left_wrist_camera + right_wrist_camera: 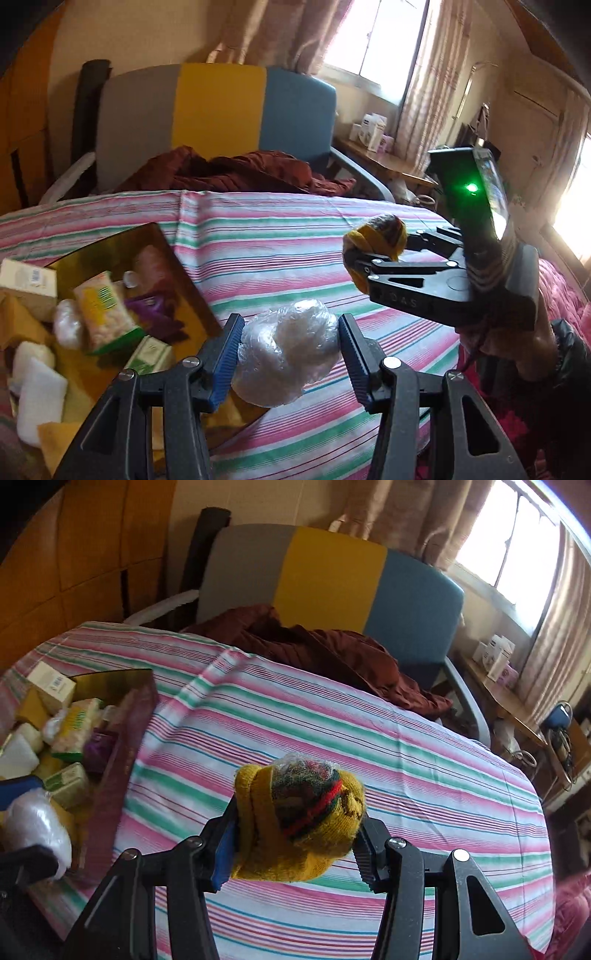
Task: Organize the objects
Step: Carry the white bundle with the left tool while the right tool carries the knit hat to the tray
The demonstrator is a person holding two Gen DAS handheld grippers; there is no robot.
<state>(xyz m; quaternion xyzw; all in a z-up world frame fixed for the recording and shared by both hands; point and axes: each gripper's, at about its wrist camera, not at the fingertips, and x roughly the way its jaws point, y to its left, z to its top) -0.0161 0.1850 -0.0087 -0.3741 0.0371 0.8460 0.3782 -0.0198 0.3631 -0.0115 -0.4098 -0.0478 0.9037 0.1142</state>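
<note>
My left gripper (290,350) is shut on a white bundle wrapped in clear plastic (288,354), held above the striped bed cover near the box's right edge. That same white bundle (37,827) shows at the lower left of the right wrist view. My right gripper (295,834) is shut on a rolled yellow knitted sock ball (299,819) with red and green bands, lifted over the bed. In the left wrist view the right gripper (364,258) hangs at the right with the sock ball (373,236) in its jaws.
An open gold-lined box (155,266) at the left holds several small packets, cartons and white foam pieces. The striped sheet (369,738) covers the bed. A grey, yellow and blue chair (221,110) with a maroon cloth (229,170) stands behind.
</note>
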